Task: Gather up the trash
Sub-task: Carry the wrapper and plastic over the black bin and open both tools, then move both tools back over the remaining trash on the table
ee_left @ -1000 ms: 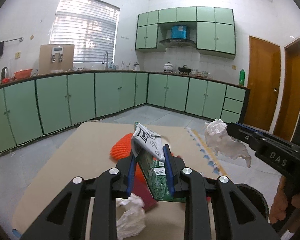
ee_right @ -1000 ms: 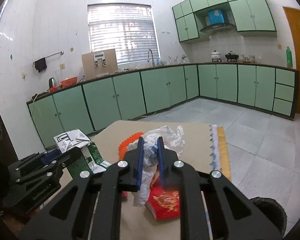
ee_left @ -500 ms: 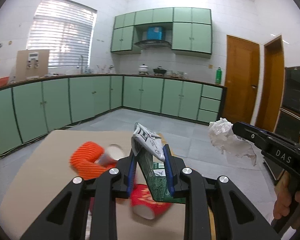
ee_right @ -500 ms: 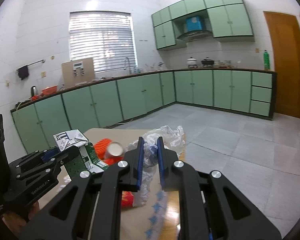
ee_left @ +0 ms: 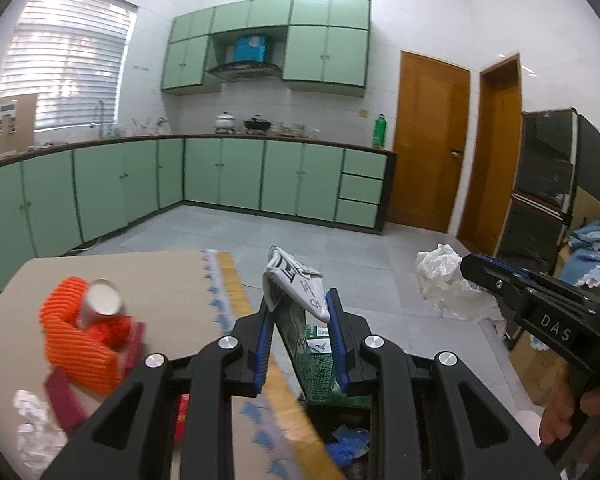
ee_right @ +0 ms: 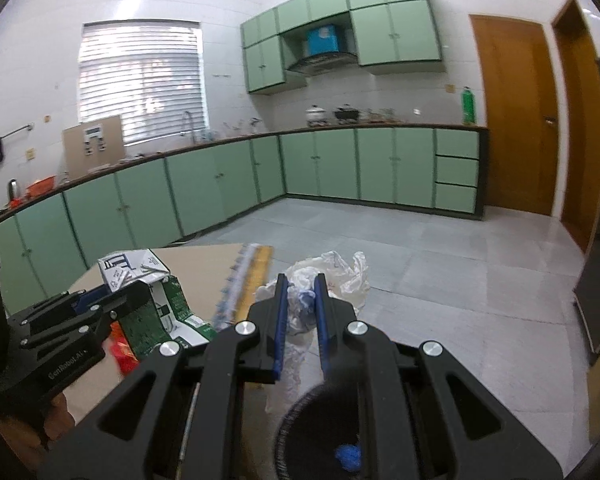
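Jaws tight on carton (ee_left: pixel 300 320), bag (ee_right: pixel 332 280).

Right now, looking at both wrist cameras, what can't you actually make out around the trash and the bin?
- Round black trash bin: right wrist view, the gripper body covers most of its rim.
- Red and orange wrappers on the brown cardboard-covered table: left wrist view, motion-blurred, print unreadable.
- Green-and-white drink carton: its base is hidden behind the left gripper.
- Crumpled white plastic bag: its lower part is hidden by the right gripper.

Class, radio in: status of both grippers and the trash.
Left gripper shut on green carton. Right gripper shut on white plastic bag. Black bin below, unobstructed.
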The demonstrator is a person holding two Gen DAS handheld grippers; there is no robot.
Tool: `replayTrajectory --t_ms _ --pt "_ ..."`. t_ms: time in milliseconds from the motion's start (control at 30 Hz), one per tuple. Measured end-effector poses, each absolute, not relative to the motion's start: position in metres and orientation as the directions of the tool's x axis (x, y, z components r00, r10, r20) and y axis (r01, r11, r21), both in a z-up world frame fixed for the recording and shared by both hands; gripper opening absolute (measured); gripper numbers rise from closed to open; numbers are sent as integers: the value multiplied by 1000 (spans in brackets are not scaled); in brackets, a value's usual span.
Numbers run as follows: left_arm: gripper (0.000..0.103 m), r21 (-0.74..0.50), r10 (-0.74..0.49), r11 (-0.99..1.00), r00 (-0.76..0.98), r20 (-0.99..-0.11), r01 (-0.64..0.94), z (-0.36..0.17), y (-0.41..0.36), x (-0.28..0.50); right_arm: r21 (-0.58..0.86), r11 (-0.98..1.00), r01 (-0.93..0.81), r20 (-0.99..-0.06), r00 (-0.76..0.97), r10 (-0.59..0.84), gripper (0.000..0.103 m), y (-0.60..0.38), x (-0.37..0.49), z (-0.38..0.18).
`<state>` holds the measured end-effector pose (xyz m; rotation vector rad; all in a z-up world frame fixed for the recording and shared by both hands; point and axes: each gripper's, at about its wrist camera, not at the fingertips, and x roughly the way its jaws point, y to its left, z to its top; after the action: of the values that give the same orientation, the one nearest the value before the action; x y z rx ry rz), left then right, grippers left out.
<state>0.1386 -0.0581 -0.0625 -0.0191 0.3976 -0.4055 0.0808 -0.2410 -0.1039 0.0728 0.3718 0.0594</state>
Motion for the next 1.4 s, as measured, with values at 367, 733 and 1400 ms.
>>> replayTrajectory --t_ms 367,733,1400 --pt "26 -103 -430 896 789 -439 432 -94 -120 163 91 994 69 -432 901 -23 12 -294 83 -152" --pt "26 -106 -423 892 733 -533 439 -127 -163 189 110 988 107 -540 841 -31 20 -322 100 -200" --pt "81 -82 -333 940 830 -447 333 -85 -104 177 74 972 222 -441 882 -168 97 -314 84 -178"
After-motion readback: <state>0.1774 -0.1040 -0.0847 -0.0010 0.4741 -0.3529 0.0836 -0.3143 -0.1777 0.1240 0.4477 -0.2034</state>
